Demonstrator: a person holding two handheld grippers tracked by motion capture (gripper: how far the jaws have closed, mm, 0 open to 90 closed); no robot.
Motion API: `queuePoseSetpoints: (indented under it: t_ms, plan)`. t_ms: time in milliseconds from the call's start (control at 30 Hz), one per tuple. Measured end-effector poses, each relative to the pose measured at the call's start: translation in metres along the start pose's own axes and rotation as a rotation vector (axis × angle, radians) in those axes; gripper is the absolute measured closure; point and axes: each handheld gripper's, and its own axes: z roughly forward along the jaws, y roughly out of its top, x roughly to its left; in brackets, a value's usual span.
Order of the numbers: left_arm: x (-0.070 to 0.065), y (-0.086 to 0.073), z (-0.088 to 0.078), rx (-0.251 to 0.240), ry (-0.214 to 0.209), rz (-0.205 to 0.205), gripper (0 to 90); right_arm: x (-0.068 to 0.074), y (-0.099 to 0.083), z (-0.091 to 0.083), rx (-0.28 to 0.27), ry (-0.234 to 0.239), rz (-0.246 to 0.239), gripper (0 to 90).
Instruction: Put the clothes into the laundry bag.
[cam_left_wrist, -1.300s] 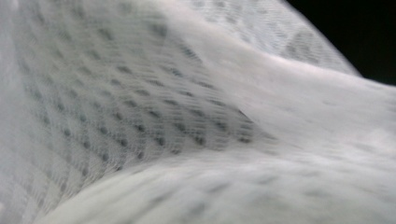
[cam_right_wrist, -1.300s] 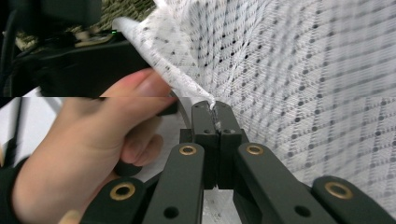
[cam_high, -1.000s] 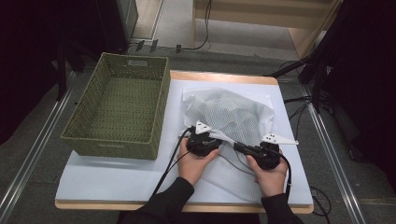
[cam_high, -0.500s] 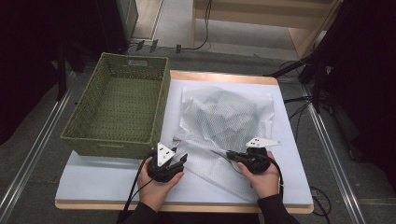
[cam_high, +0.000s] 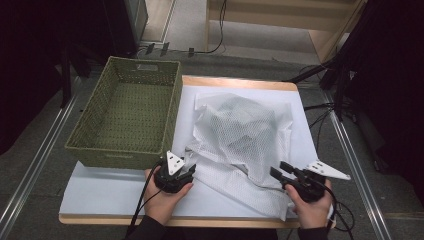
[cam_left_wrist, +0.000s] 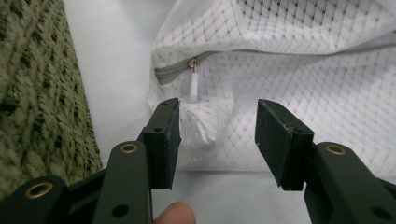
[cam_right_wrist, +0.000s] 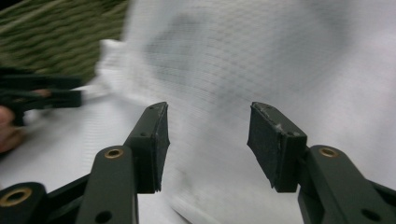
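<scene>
Step in hand: judged from the layout, taking hold of the white mesh laundry bag (cam_high: 240, 135) again — best done by its near-left corner and near edge, not the loose middle.
How to do it well: bring the left hand-held gripper (cam_left_wrist: 217, 135) forward until its pads straddle the hem below the zipper pull (cam_left_wrist: 193, 86), then close on fabric, not on the pull.
Left hand-held gripper: jaws have just been opening, now about half apart; the bag's frayed corner lies between the pads, unpressed.
Right hand-held gripper (cam_right_wrist: 208, 140): jaws have just sprung apart — nothing gripped; mesh lies ahead of them, blurred.
Bag's place: crumpled on the white surface (cam_high: 110, 190), just right of the green woven basket (cam_high: 127, 117).
Grippers relative to basket: left one just beside its near-right corner, right one well apart, past the bag's near edge.
</scene>
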Motion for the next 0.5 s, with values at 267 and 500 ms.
queuePoseSetpoints:
  t_ms: [267, 500]
  plan:
    - [0.002, -0.001, -0.003, -0.020, -0.033, 0.002, 50.9, -0.026, -0.038, -0.014, 0.150, -0.213, 0.206, 38.8]
    - [0.003, -0.002, -0.003, -0.020, -0.044, -0.013, 51.0, -0.004, -0.042, -0.001, 0.235, -0.248, 0.047, 86.7]
